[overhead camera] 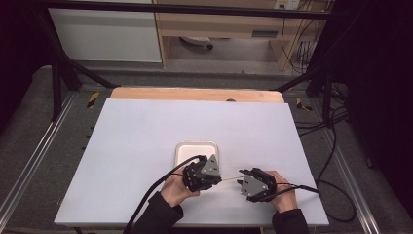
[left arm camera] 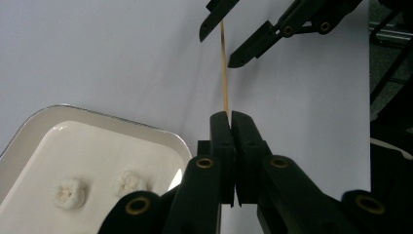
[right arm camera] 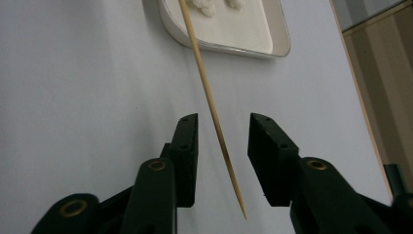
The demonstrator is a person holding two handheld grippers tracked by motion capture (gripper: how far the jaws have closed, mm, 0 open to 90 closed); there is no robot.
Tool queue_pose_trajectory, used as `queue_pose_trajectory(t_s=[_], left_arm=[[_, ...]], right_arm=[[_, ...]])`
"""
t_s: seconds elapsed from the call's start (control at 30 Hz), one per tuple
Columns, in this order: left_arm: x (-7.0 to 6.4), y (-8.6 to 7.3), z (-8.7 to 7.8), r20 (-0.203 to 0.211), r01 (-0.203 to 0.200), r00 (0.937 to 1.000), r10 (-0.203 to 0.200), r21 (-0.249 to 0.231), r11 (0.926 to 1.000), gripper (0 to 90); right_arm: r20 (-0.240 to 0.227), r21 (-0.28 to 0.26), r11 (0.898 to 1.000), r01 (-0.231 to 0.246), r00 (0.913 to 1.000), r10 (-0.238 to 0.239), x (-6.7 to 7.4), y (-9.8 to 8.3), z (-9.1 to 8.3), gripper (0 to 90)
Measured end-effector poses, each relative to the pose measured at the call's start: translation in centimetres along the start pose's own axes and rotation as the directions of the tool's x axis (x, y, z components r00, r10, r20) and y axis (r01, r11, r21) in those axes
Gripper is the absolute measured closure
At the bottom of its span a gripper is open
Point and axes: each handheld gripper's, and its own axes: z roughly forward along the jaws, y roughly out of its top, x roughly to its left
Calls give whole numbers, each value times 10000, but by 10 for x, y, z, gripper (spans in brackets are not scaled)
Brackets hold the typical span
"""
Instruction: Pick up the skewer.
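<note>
A thin wooden skewer runs level between my two grippers near the table's front edge. My left gripper is shut on one end of the skewer. The skewer's pointed end lies between the jaws of my right gripper, which stand apart with a gap on each side, so that gripper is open. In the high view the left gripper and right gripper face each other tip to tip. Just beyond them sits a white tray holding two white lumps.
The white table sheet spreads wide to the left and back of the tray. A wooden strip borders the far edge. Cables trail from both grippers toward the front. A black frame and floor cables stand at the right.
</note>
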Motion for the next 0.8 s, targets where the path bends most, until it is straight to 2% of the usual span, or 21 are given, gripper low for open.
queue_pose_trajectory(t_s=[0.27,0.47,0.7,0.77,0.8], left_arm=[[0,1,1,46,0,10000,0,45,10000,884],[0,0,1,102,42,9999,-42,24,10000,884],[4,0,1,94,208,9997,-209,135,9997,877],[4,0,1,2,200,9998,-200,224,9996,866],[4,0,1,-156,150,9998,-145,321,9994,832]], right_arm=[[19,186,9937,1104,9939,-1104,3,-2,3,770],[-154,362,9887,1457,9893,-1452,4,-2,2,853],[-150,603,9764,2072,9783,-2066,6,1,2,887],[-182,646,9741,2166,9763,-2158,6,2,1,889],[-172,669,9754,2103,9776,-2096,6,3,1,890]])
